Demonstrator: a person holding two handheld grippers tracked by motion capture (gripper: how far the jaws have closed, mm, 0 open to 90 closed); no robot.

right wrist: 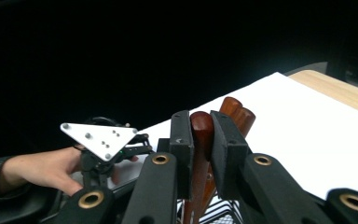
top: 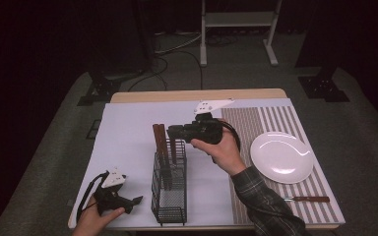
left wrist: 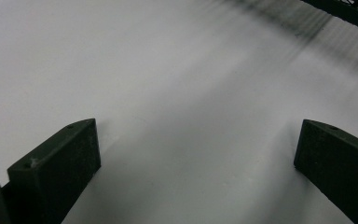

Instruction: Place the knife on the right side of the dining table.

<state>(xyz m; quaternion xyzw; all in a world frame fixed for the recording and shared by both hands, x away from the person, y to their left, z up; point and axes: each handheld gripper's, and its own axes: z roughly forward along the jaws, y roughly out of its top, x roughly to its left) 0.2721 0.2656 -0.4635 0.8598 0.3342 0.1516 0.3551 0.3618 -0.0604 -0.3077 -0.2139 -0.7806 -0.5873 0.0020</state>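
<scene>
Overhead light brightens the table [top: 128, 128] while the surroundings fall into darkness. Glare streaks the white plate [top: 281, 157]. The wire basket [left wrist: 349, 11] blurs in the left gripper view.

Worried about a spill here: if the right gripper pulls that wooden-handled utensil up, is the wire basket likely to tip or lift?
Possibly. The wire basket is open mesh, probably light, and tall and narrow. The right gripper clamps one wooden handle among several crowded together, so friction might drag it. The left gripper rests open beside it, not bracing.

A dark lab or studio: black curtains, floor cables [top: 177, 49], a metal stand [top: 238, 22] behind the table [top: 197, 94].
</scene>
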